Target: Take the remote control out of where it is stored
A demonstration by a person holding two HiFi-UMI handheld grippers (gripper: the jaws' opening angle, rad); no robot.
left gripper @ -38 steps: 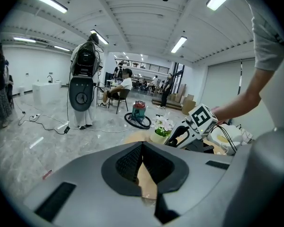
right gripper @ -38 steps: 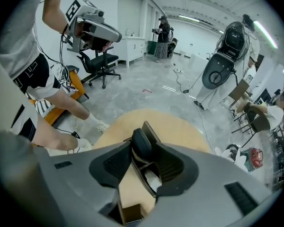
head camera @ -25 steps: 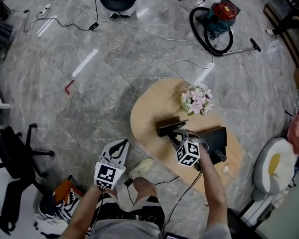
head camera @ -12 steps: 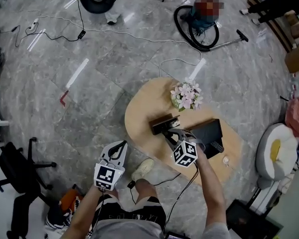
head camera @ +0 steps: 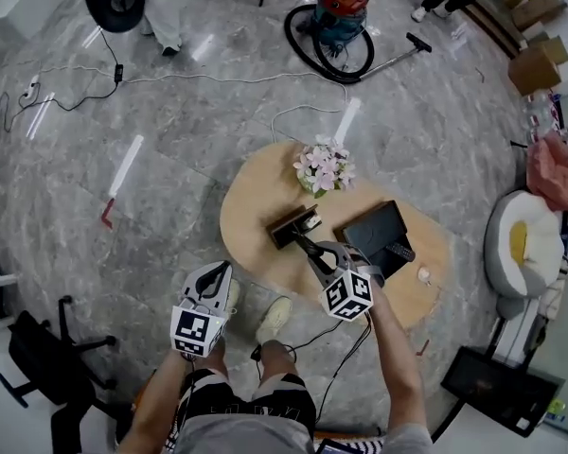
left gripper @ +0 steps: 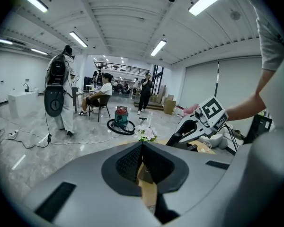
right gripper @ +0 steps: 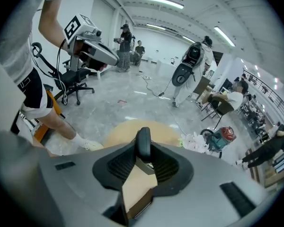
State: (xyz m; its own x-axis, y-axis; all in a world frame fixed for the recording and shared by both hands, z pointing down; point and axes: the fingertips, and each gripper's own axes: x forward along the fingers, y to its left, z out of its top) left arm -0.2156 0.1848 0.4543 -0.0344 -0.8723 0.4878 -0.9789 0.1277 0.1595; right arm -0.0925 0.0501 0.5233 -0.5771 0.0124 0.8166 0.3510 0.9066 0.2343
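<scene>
The right hand-held gripper [head camera: 310, 251] is closed narrow on the remote [right gripper: 143, 144]; its own view shows the pads clamping the slim black body from both sides, with the rounded end standing out past the jaw tips; the rest of the remote is hidden between the jaws. Under the jaws in that view lies the tan box [right gripper: 138, 186], its open side turned towards the camera; whether the remote's other end is clear of the box cannot be told. In the head view the box sits near the middle of the oval counter [head camera: 251, 206], with the right gripper's tips just beside it, reaching in from the person's side; the flowers [head camera: 324, 168] stand at the far edge of the counter, and a black tray [head camera: 367, 227] lies to the right of the box, close to the gripper.

The left hand-held gripper [head camera: 218, 274] is off the counter, above the floor [head camera: 170, 121] near the person's shoe [head camera: 275, 318]; its jaws are together with nothing between them.
</scene>
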